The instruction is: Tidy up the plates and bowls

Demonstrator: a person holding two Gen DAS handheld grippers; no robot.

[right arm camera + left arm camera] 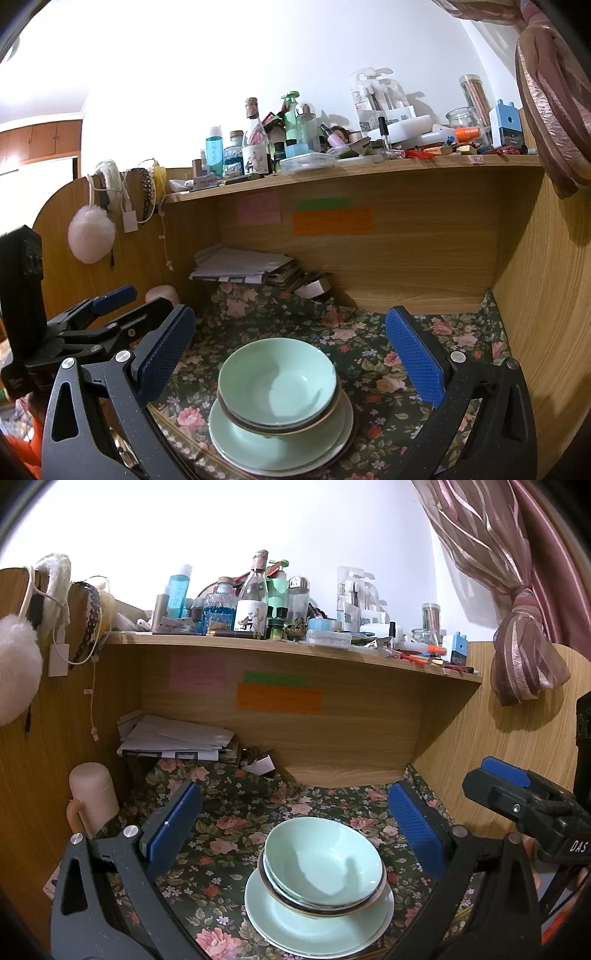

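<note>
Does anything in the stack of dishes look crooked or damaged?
No damage shows. The top bowl sits tilted and off-centre in the bowl beneath, and both rest toward one side of the plates, not centred. Both grippers are open.

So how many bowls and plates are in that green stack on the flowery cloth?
Bowls: 2, nested, one inside the other
Plates: 2, stacked under the bowls; the lower one shows only as a rim
Total: 4 pieces, as far as the edges show.
</note>
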